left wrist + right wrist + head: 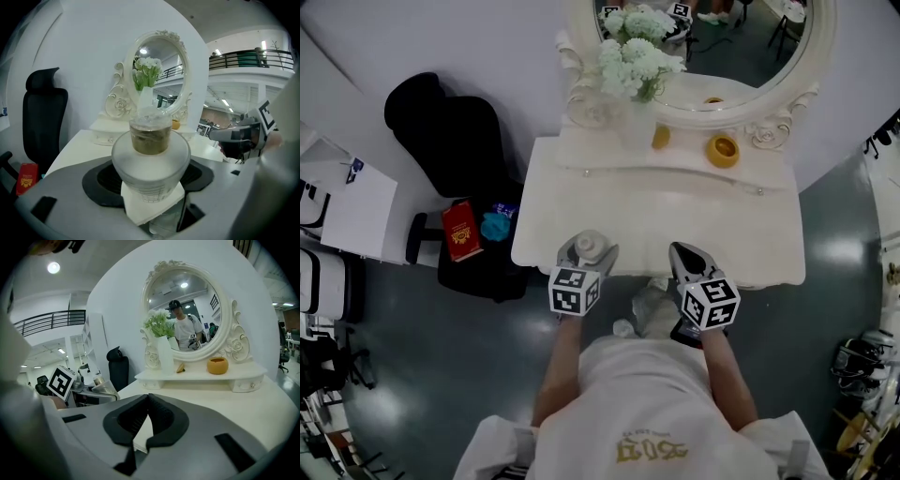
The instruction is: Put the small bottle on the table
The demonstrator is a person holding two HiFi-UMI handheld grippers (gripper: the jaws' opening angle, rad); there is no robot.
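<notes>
The small bottle (591,247) has a frosted white body, an amber neck and a clear cap. My left gripper (587,257) is shut on its body and holds it upright just over the front edge of the white dressing table (656,211). In the left gripper view the bottle (151,161) fills the space between the jaws of the left gripper (151,183). To the right, at the same table edge, my right gripper (686,259) is shut with nothing in it. In the right gripper view the pads of the right gripper (146,404) touch each other.
At the table's back stand an oval mirror (727,56), a vase of white flowers (636,66), a small yellow object (661,137) and an orange bowl (723,150). A black chair (450,131) and a black bag holding a red box (461,231) stand left of the table.
</notes>
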